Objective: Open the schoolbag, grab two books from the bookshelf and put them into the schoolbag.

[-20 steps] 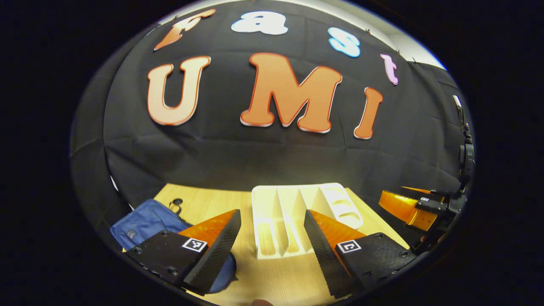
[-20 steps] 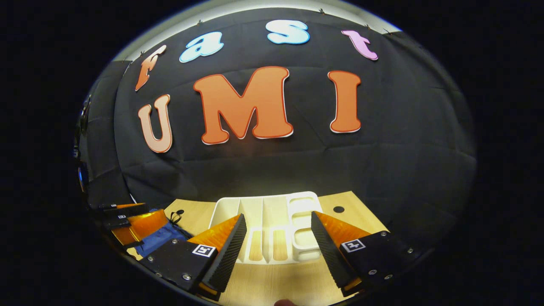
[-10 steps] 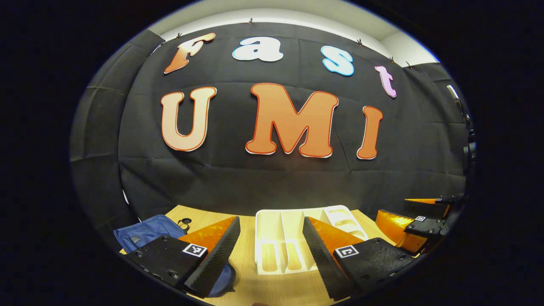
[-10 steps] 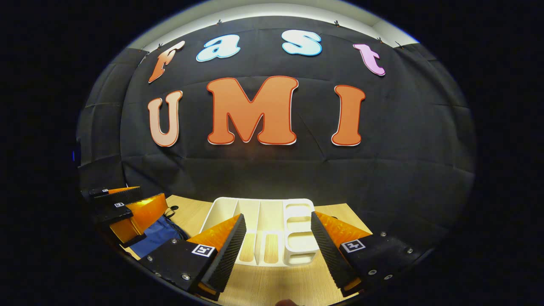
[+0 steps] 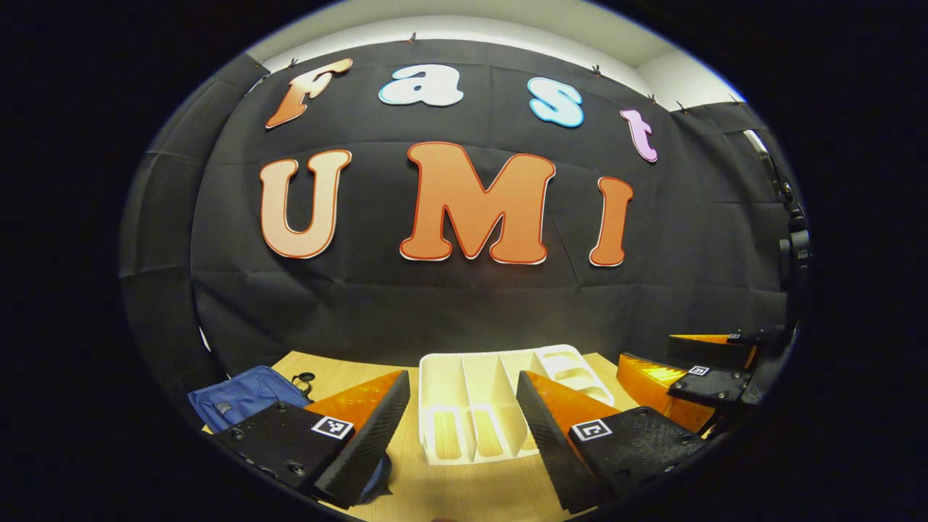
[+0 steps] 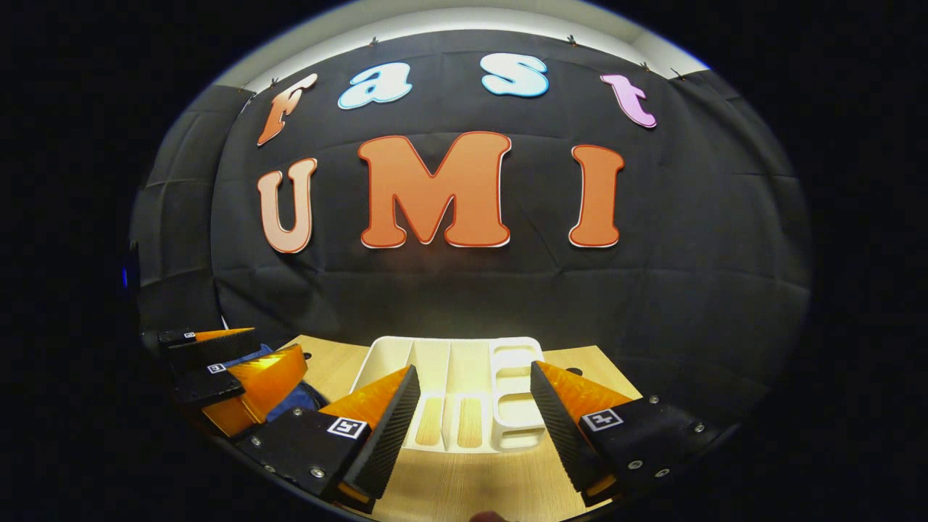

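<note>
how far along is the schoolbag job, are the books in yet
Books: none visible, and the white bookshelf slots look empty, so they may be packed already; the blue schoolbag interior is hidden. In hand: nothing; left gripper and right gripper are open. Left: can't tell.

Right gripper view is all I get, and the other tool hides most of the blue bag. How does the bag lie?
Observer: In the left gripper view, the blue schoolbag lies flat at the wooden table's left corner, partly behind the left tool.
Operator: And my tool, seen from there?
Observer: The right tool hangs open by the table's right edge, beside the white rack.
</note>
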Demonstrator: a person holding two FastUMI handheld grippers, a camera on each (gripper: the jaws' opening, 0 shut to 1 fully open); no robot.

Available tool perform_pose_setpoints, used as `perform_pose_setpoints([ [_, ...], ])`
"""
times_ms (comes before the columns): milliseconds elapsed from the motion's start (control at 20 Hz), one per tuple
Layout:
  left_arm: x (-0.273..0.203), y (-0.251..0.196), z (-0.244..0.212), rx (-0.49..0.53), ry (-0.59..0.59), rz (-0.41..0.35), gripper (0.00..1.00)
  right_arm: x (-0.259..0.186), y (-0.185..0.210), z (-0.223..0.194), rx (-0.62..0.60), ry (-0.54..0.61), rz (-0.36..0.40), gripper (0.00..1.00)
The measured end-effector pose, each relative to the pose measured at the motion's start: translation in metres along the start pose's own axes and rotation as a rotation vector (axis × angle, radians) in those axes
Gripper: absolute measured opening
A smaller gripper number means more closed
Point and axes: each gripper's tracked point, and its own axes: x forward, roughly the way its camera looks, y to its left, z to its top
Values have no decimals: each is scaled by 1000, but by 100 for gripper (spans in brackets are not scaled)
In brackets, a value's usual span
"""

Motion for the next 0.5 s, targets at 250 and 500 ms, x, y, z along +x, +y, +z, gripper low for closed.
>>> perform_pose_setpoints([
  [250, -4, 4, 1, 1, -3, 8, 93, 1, 3, -2, -4, 12, 4, 92],
  [500, -3, 5, 0, 5, 4, 6, 93, 3, 4, -7, -12, 25, 1, 92],
])
